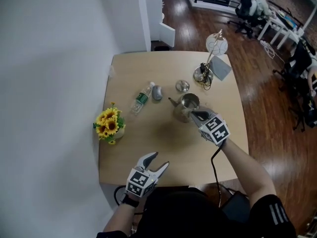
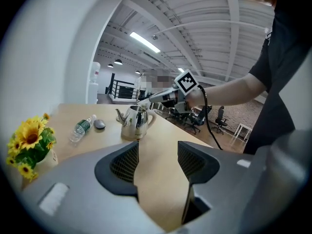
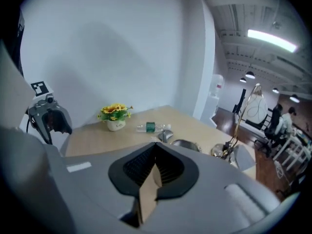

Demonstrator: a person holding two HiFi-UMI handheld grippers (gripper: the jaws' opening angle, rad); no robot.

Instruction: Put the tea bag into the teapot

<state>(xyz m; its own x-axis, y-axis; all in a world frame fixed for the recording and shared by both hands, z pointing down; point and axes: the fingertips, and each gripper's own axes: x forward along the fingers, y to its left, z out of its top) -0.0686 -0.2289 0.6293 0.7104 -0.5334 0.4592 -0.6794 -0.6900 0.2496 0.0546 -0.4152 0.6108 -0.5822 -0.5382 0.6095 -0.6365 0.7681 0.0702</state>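
A steel teapot (image 1: 184, 108) stands lidless at the middle of the wooden table (image 1: 148, 148). Its lid (image 1: 183, 86) lies just behind it. My right gripper (image 1: 194, 115) hangs over the pot's open mouth, shut on a tan tea bag (image 3: 148, 194) that sits pinched between its pads. The pot's rim (image 3: 186, 144) shows just past those jaws. My left gripper (image 1: 159, 160) is open and holds nothing, near the table's front edge. In the left gripper view, the teapot (image 2: 134, 123) is ahead with the right gripper (image 2: 150, 99) above it.
A vase of sunflowers (image 1: 110, 125) stands at the table's left edge. A water bottle (image 1: 141, 98) and a grey mouse (image 1: 157, 92) lie left of the pot. A desk lamp (image 1: 210, 58) and a grey card (image 1: 221, 67) sit at the far right corner.
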